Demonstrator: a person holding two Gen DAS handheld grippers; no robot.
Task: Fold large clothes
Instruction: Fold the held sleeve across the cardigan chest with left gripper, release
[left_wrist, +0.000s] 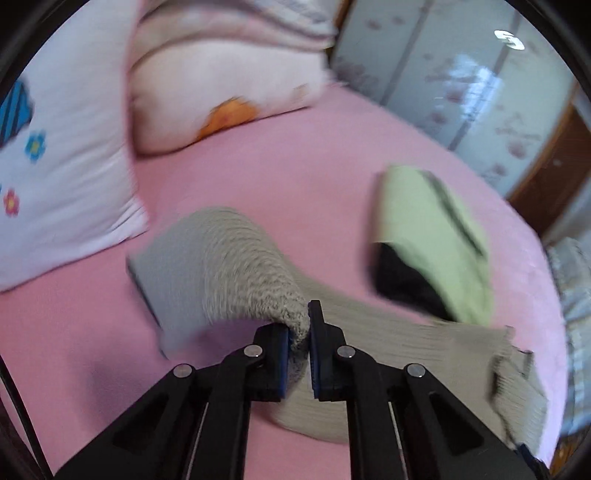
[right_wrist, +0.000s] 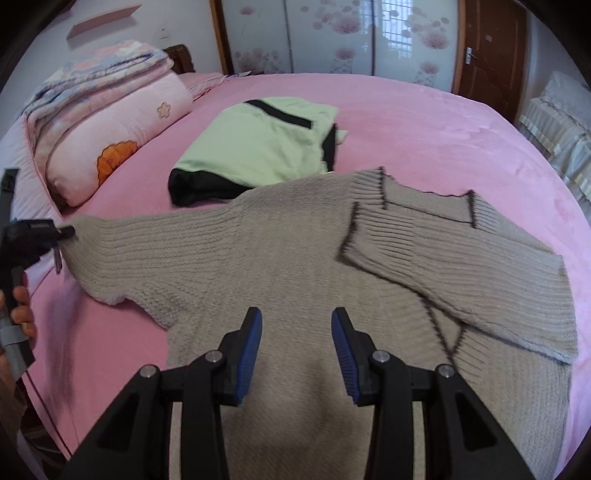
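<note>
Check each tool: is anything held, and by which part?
The left tool is shut on the grey knit sweater, pinching the end of its outstretched sleeve. The right tool hangs open above the sweater's body, holding nothing.

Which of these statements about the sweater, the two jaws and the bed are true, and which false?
1. The left gripper is shut on the grey sweater's sleeve. True.
2. The right gripper grips the sweater's hem. False: its jaws stand open above the grey sweater, with nothing between them.
3. A folded green garment lies beyond the sweater. True.
4. The bed sheet is blue. False: it is pink.
5. The sweater is fully folded. False: it lies spread out, one sleeve folded across its body.
</note>
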